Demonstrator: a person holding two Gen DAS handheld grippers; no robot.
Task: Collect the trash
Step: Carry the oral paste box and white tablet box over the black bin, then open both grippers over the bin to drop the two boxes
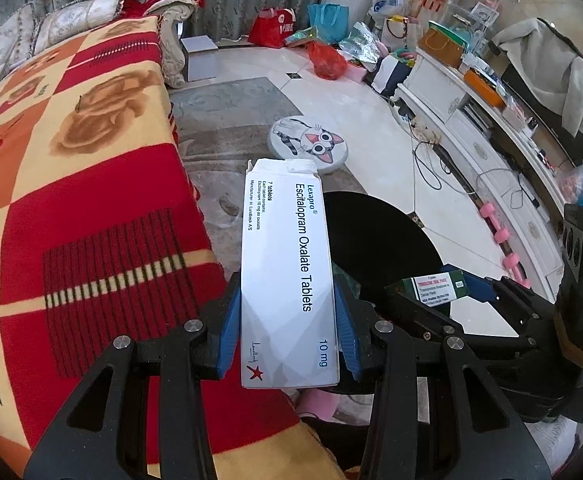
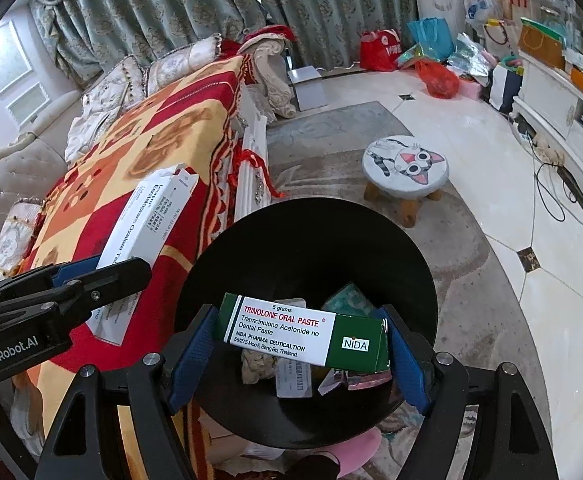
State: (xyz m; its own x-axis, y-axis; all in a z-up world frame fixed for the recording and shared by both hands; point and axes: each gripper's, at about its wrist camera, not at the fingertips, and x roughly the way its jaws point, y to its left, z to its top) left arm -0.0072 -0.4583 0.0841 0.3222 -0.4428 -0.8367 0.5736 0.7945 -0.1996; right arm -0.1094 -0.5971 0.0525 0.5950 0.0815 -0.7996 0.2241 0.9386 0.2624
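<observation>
White carton of Lexapro tablets [image 1: 287, 276], torn top flap, is clamped lengthwise between the blue pads of the left gripper [image 1: 287, 340]; jaws clenched on its two long sides near the bottom end. The carton stands up out of the jaws, just beside the edge of the red and yellow blanket [image 1: 91, 200] on the sofa. In the right wrist view the same carton [image 2: 143, 216] is seen from the side over the blanket [image 2: 151, 152], with the left gripper [image 2: 75, 280] at the left.

Green and white box of Trinolone oral paste [image 2: 303, 330] is held crosswise by the right gripper [image 2: 303, 360]; jaws grasping its two short ends, box roughly level, tilted slightly down to the right. It hangs directly above the open black bin [image 2: 411, 248]. Inside the bin: a crumpled tissue [image 2: 257, 364], a flat white carton [image 2: 293, 380], a teal wrapper [image 2: 347, 300], a pink wrapper [image 2: 365, 382]. In the left wrist view the paste box [image 1: 435, 286] and right gripper [image 1: 443, 300] show at the right, over the bin [image 1: 391, 240].

Bin stands on the floor rug [image 2: 471, 300] next to the sofa. A cat-face stool [image 2: 405, 166] sits beyond the bin, apart from it. A pink slipper [image 2: 361, 448] is below the bin at the frame's bottom edge. Bags are piled near the curtain [image 2: 171, 12] at the far wall. White cabinet [image 1: 471, 148] runs along the right, with pink dumbbells [image 1: 499, 236] on the floor beside it.
</observation>
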